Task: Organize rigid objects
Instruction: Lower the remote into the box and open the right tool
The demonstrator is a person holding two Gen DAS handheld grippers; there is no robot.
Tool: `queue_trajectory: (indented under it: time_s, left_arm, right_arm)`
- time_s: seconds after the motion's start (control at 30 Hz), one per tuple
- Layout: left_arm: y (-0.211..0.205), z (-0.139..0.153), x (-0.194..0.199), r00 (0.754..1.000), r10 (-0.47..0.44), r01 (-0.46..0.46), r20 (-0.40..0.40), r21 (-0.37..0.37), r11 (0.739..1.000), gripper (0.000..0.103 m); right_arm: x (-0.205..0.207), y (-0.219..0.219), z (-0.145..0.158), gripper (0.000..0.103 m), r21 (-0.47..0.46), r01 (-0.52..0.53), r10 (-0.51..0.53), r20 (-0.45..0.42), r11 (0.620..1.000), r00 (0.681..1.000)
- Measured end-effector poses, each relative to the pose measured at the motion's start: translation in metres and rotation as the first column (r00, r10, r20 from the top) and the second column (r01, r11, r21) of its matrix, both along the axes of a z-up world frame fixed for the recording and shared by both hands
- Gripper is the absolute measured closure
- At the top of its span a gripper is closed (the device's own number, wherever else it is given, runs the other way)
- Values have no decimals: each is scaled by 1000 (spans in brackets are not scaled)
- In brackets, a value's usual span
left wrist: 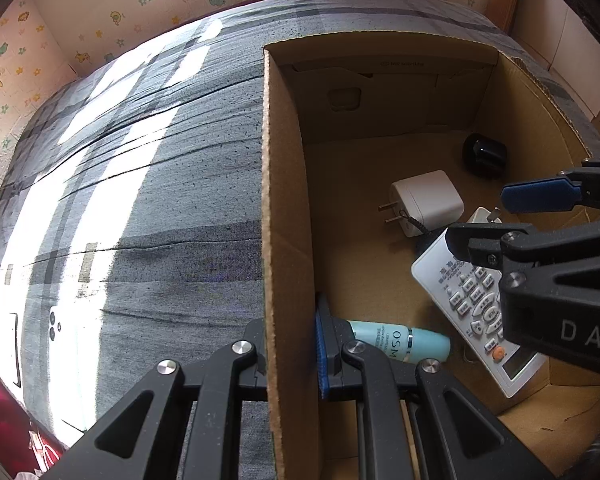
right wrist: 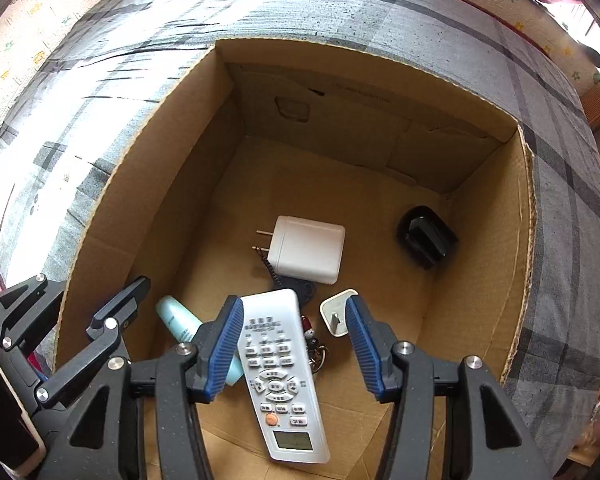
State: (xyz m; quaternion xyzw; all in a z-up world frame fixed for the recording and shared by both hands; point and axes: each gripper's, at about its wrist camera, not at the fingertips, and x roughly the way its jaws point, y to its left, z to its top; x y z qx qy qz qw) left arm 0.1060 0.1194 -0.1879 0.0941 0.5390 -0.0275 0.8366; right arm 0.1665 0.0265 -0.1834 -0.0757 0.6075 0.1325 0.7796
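Observation:
An open cardboard box (right wrist: 148,152) stands on a grey plaid bed. My left gripper (left wrist: 290,344) is shut on the box's left wall (left wrist: 268,200), one finger outside and the blue pad inside. My right gripper (right wrist: 294,344) hangs open inside the box, and a white remote control (right wrist: 278,372) lies between its blue pads; the right pad stands clear of it. On the box floor lie a white charger (right wrist: 308,250), a small white plug (right wrist: 336,316), a black glossy object (right wrist: 426,236) and a teal tube (right wrist: 180,322). A beaded keychain (right wrist: 312,340) peeks out beside the remote.
The plaid sheet (left wrist: 160,200) spreads left of the box, lit by bright sun patches. A white phone (left wrist: 54,328) lies on it near the left edge. Patterned wall panels (left wrist: 100,20) close in behind the bed.

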Motion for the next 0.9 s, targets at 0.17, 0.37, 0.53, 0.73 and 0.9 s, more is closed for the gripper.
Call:
queue_trajectory:
  time_s: [0.17,0.37,0.53,0.73,0.9]
  left_arm:
    - [1,0,0,1000,1,-1,0,-1,1000,88]
    - [1,0,0,1000,1,-1,0,1,1000,88]
    - [1,0,0,1000,-1,1,0,5,1000,88]
    - [1,0,1,1000,1,-1,-1,5,1000,88]
    - [0,1,0,1000,1,-1,-1,7,1000,88]
  right_arm:
    - [-7,-4,14,44,6,6,-6,32,1000,999]
    - [-17,-10,31,44,1,17,-17,64,1000,998]
    - [-23,-19,45,43,1,41,-41,79,999,996]
    - [-33,-33,63,33,-10,88,-86,116,996,990]
    - [-43,-46,75,28,-6,119,-118,133,993,984]
